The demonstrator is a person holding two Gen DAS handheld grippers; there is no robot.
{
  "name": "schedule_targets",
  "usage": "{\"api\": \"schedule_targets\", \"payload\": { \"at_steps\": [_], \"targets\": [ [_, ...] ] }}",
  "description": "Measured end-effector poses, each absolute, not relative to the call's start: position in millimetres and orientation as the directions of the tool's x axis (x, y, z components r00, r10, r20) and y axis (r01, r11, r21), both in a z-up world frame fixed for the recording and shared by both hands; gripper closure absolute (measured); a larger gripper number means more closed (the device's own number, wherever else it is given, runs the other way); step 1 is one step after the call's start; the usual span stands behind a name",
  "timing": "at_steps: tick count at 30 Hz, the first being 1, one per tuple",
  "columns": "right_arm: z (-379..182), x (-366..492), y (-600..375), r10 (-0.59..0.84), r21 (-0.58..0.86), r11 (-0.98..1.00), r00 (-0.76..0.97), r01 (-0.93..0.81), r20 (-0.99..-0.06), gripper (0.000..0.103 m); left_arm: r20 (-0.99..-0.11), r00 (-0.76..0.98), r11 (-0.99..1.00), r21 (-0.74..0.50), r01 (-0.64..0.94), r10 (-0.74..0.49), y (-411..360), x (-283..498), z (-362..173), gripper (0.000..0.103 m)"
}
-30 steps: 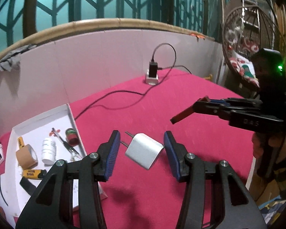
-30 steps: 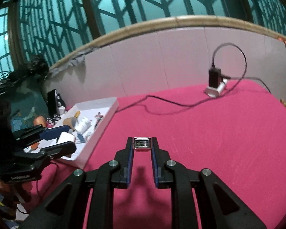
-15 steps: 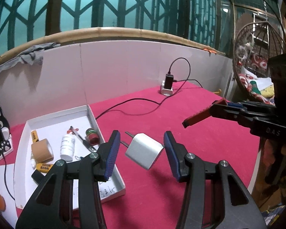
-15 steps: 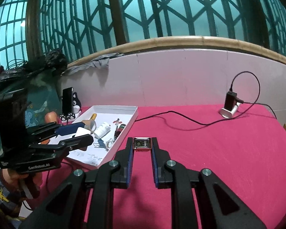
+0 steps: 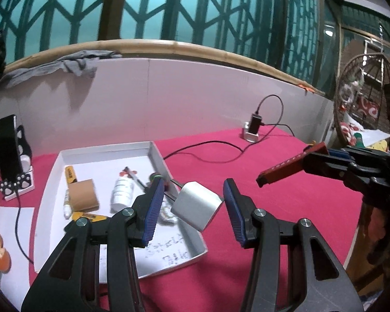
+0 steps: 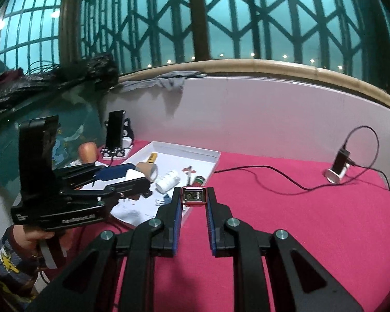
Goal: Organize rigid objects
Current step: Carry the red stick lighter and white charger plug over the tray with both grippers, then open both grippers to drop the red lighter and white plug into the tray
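Observation:
My left gripper is shut on a white wall charger, prongs toward the left pad, held above the near right corner of the white tray. In the right wrist view the left gripper hangs over the tray with the charger showing white between its fingers. My right gripper is shut on a small flat red object, above the pink cloth beside the tray's right wall. In the left wrist view that red object sticks out of the right gripper.
The tray holds a brown tape roll, a white bottle, a yellow marker, a pen and a small jar. A phone on a paw-print stand is left of it. A plugged-in charger with a black cable sits at the back.
Both grippers have swung left toward the tray, their loads unchanged. The charger now hangs over the tray's corner instead of over bare cloth.

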State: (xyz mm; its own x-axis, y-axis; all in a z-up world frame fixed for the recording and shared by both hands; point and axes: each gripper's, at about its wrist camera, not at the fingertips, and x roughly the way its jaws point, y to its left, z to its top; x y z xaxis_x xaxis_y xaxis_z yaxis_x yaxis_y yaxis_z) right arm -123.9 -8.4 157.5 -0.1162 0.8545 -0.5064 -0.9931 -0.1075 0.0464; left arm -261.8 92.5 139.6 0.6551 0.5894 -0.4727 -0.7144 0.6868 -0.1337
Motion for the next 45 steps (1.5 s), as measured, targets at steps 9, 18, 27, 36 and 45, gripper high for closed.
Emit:
{"api": "schedule_targets", "payload": {
  "at_steps": [9, 18, 27, 36, 45],
  "targets": [
    [156, -158, 11, 0.831, 0.011, -0.188, -0.165, -0.982, -0.531, 0.088, -0.469, 0.627, 0.632, -0.171, -0.756, 0.622, 108, -291, 133, 0.056],
    [148, -183, 40, 0.795, 0.013, -0.243, -0.207, -0.970, -0.570, 0.088, -0.464, 0.506, 0.476, -0.190, -0.859, 0.727, 145, -345, 129, 0.056],
    [129, -207, 79, 0.713, 0.027, -0.302, -0.244, -0.953, -0.657, 0.088, -0.507, 0.420, 0.381, -0.184, -0.906, 0.753, 188, -365, 118, 0.056],
    [95, -222, 124, 0.575, 0.116, -0.340, -0.304, -0.933, -0.759, 0.087, -0.576, 0.436, 0.420, -0.170, -0.892, 0.692, 222, -327, 98, 0.056],
    [79, -220, 176, 0.540, 0.134, -0.311, -0.291, -0.941, -0.790, 0.087, -0.630, 0.348, 0.342, -0.137, -0.930, 0.694, 249, -322, 91, 0.055]
  ]
}}
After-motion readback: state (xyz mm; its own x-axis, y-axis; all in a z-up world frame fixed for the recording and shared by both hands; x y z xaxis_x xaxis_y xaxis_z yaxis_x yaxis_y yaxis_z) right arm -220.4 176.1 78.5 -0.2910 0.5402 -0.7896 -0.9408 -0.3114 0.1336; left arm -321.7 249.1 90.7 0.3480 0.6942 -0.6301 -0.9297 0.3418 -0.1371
